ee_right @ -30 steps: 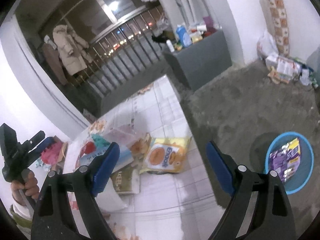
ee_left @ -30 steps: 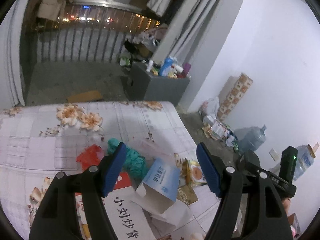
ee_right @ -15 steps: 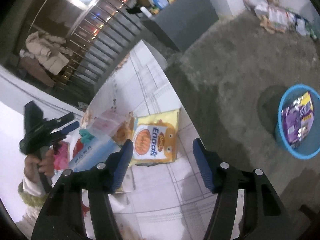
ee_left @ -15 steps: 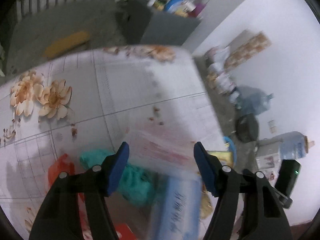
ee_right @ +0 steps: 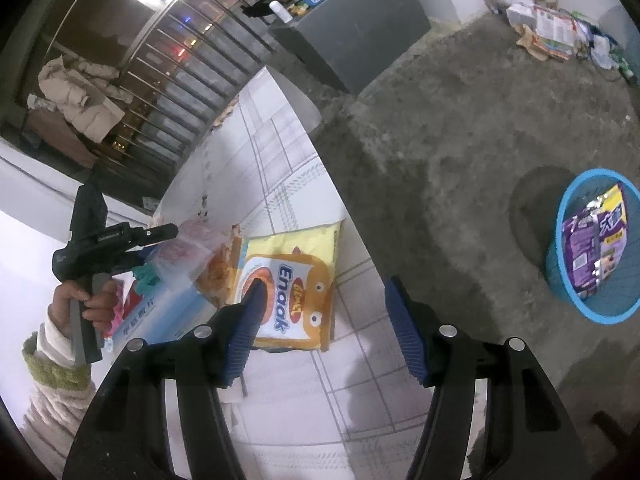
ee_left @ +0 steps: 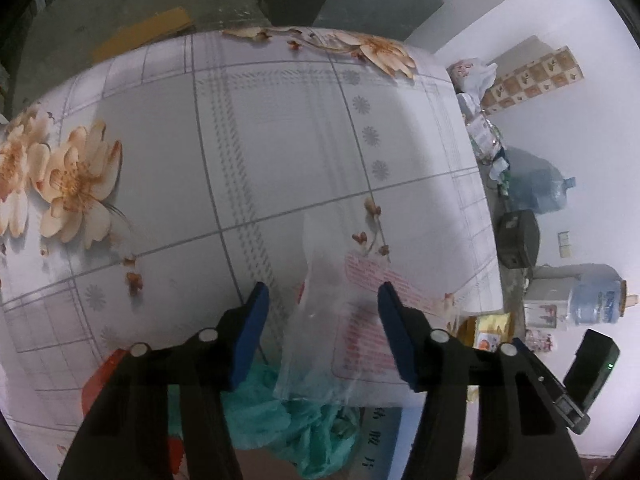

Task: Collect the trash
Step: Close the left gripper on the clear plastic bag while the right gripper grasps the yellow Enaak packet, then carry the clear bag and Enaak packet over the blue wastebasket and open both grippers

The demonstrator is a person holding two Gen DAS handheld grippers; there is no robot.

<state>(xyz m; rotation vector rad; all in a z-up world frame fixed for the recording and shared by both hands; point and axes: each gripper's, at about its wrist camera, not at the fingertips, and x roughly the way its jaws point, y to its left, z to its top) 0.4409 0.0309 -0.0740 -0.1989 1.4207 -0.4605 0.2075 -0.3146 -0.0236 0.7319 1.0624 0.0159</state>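
Note:
My left gripper (ee_left: 323,292) points down at the flowered tablecloth (ee_left: 280,120). Its jaws are closing, and a clear plastic bag with red print (ee_left: 356,320) lies between the blue pads without being pressed. A crumpled teal bag (ee_left: 264,412) and a red wrapper (ee_left: 100,376) lie just under the gripper. My right gripper (ee_right: 326,284) hangs open over the table's edge. Its left pad is above a yellow Enaak snack packet (ee_right: 296,276), which lies flat. A blue basket (ee_right: 600,308) on the floor to the right holds a purple packet (ee_right: 592,248).
A hand (ee_right: 90,300) holds the left gripper over a blue-and-white box (ee_right: 160,312). A grey cabinet (ee_right: 360,28) with bottles stands behind the table. Water jugs (ee_left: 536,188) and a litter pile (ee_right: 548,36) line the wall. The concrete floor (ee_right: 460,140) lies between table and basket.
My left gripper has swung down and forward over the clear bag, and its jaws have narrowed. My right gripper has dropped closer to the yellow packet with its jaws narrower than before.

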